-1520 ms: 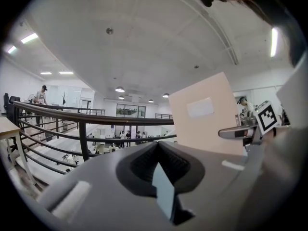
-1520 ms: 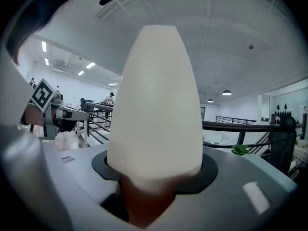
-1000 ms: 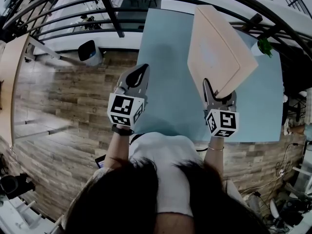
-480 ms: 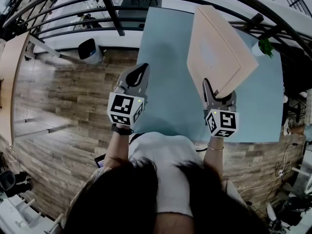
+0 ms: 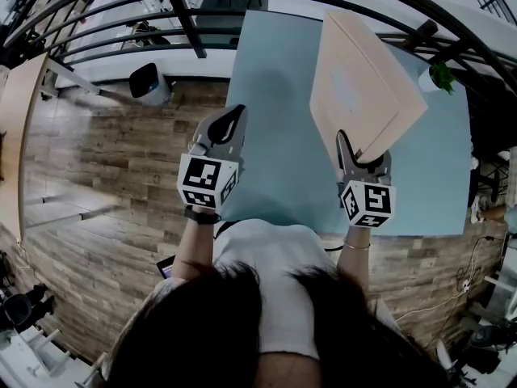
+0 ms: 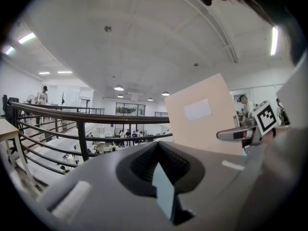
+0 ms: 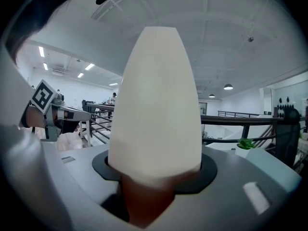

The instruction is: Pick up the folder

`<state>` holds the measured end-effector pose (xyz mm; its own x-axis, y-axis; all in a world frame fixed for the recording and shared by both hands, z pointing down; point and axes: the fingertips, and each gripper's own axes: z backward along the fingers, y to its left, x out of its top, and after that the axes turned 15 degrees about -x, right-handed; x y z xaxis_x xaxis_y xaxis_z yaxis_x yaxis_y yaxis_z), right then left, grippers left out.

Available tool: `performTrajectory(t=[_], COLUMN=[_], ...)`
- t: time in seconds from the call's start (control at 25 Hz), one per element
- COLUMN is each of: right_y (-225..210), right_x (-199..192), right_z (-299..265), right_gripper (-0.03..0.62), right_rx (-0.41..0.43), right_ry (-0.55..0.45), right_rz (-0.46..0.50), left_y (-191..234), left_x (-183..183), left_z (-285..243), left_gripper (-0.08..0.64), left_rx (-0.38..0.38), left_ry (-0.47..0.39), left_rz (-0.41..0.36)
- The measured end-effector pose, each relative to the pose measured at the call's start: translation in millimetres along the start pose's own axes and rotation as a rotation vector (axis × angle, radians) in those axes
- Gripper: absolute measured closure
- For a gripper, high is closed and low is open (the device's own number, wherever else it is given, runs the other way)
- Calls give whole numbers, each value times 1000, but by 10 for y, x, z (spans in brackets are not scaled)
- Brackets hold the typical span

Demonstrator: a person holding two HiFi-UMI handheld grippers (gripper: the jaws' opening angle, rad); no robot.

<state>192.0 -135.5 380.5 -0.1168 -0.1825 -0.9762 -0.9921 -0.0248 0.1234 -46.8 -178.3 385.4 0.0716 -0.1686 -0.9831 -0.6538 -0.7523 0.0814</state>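
Note:
A pale beige folder [image 5: 363,87] with a white label is held up on edge, tilted, above the light blue table [image 5: 275,144]. My right gripper [image 5: 361,158] is shut on the folder's near corner. In the right gripper view the folder [image 7: 156,105] rises straight out of the jaws [image 7: 154,179] and fills the middle. My left gripper [image 5: 229,124] hovers over the table's left edge, shut and empty. The left gripper view shows those closed jaws [image 6: 163,179], with the folder [image 6: 199,114] and the right gripper [image 6: 250,129] off to the right.
A dark metal railing [image 5: 186,14] curves round the table's far side, with a lower floor beyond it. A white bin [image 5: 149,86] stands on the wooden floor at the left. A small green plant [image 5: 440,75] sits at the table's far right.

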Motion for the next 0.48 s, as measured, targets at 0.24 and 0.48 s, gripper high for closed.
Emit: performTrajectory(t=[0.24,0.48], right_y=[8,-6], right_x=[-22,-39], right_z=[-27,-20], right_gripper=[331,331], right_rx=[2,0], right_ry=[14,18], right_rz=[2,-1], left_y=[27,27], left_x=[-1,-25], left_z=[-7,7], left_gripper=[503,503], left_rx=[4,10], left_ry=[3,4], left_rz=[3,6])
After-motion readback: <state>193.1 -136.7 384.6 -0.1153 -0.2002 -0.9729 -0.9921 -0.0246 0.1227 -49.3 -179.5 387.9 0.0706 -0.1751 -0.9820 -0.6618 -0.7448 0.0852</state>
